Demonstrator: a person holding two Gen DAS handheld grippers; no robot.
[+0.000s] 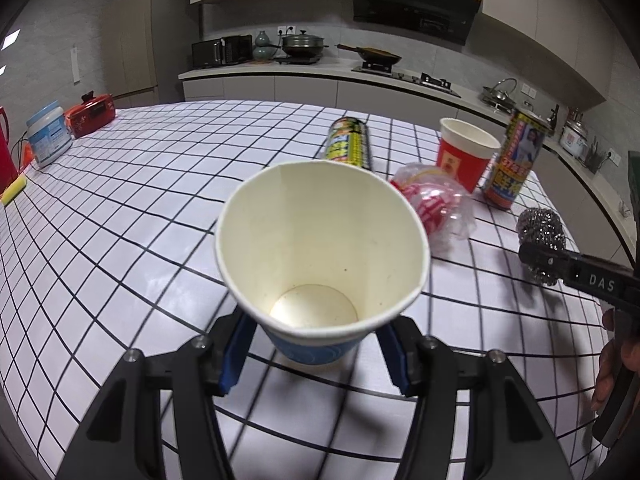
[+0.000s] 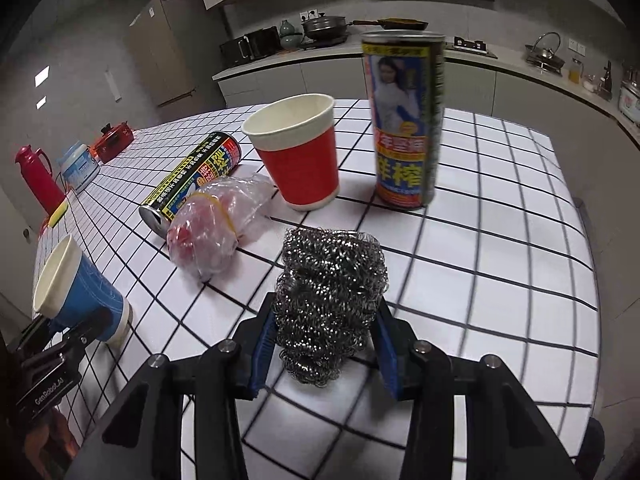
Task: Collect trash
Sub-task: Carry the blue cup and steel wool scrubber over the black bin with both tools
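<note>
On the checked tablecloth [image 2: 500, 240], the right gripper [image 2: 324, 354] has its blue pads squeezed onto a steel wool scrubber [image 2: 330, 304] sitting right between them, while the left gripper [image 1: 316, 360] clamps a tilted blue paper cup [image 1: 320, 252] near its base

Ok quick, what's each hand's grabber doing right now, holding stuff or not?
Left gripper: fingers shut on the blue paper cup, which is empty.
Right gripper: fingers shut on the steel wool scrubber.
</note>
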